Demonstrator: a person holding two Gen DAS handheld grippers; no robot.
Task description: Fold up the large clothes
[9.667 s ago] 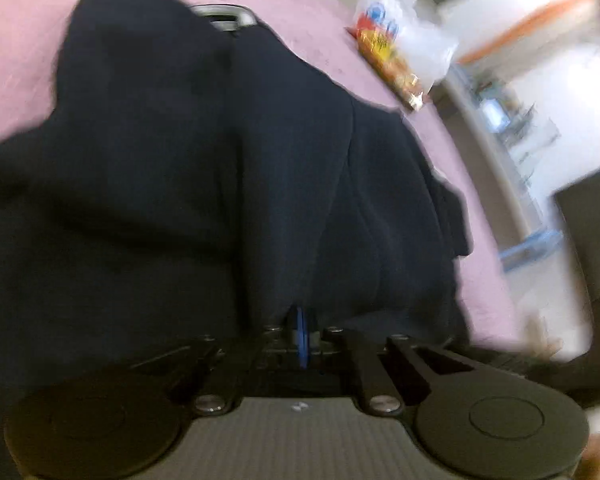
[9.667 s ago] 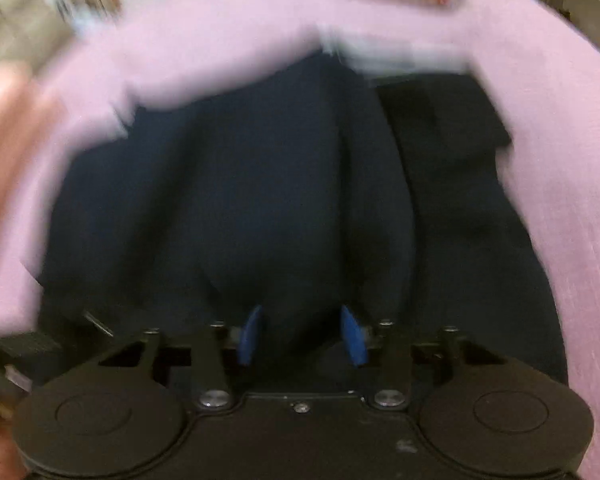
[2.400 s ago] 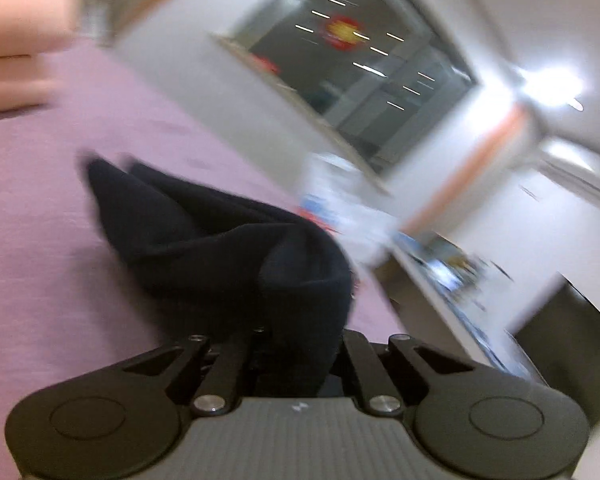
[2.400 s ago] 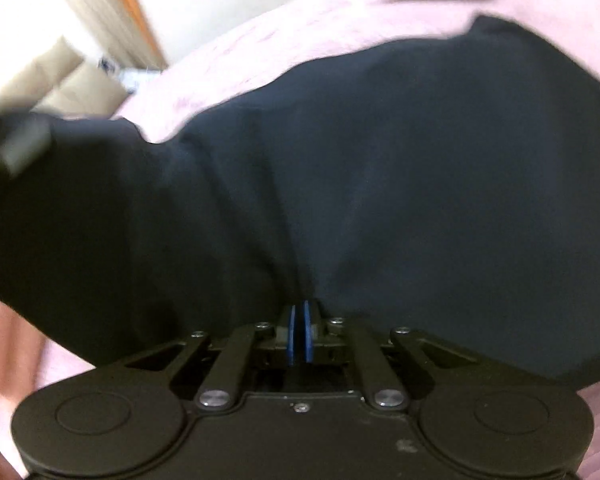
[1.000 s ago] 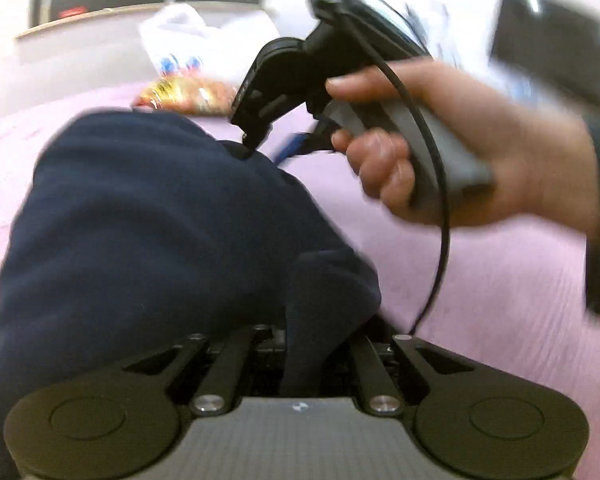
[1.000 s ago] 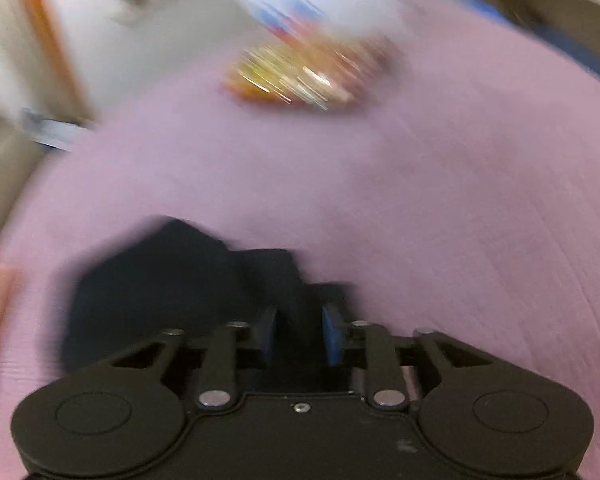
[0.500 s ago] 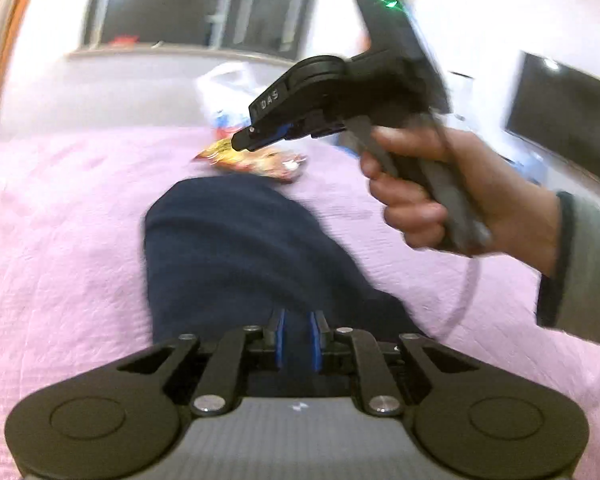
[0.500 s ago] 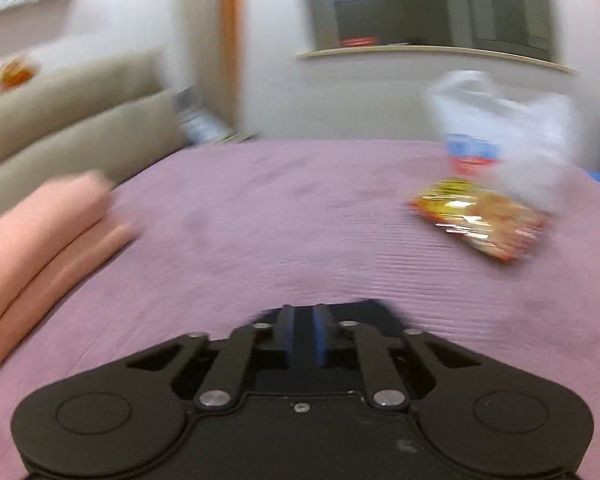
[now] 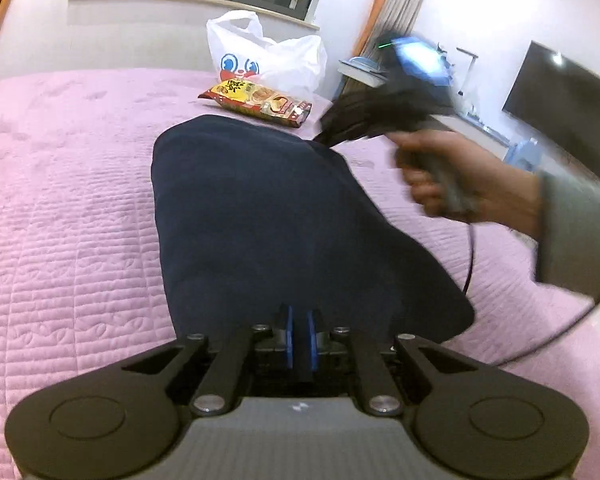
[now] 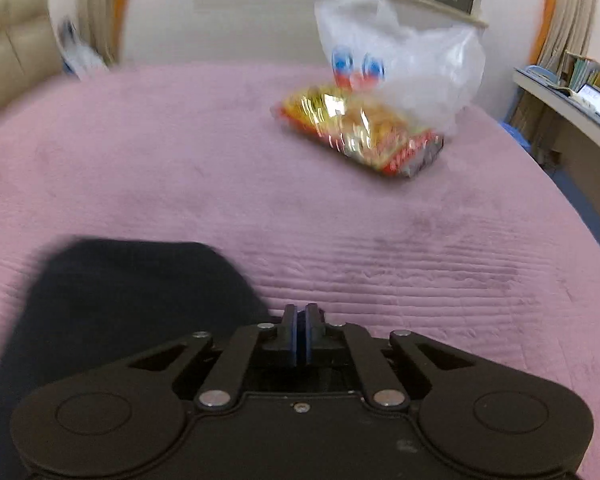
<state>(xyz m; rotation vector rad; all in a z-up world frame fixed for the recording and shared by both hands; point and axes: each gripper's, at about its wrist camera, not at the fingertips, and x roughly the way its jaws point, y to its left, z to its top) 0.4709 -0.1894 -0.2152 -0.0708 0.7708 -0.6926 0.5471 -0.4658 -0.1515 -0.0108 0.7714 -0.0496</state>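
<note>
A dark navy garment lies folded into a long bundle on the pink quilted bed. My left gripper sits at its near end, blue pads a narrow gap apart with nothing between them. My right gripper shows in the left wrist view, held in a hand above the garment's far right edge. In the right wrist view the right gripper is shut and empty, with the garment below and to its left.
A red and yellow snack packet and a white plastic bag lie at the far side of the bed; both also show in the right wrist view, the packet and the bag. A desk stands right.
Both grippers have let go of the garment, which now rests on the bed. The right gripper closed empty and moved right; the left one backed off slightly.
</note>
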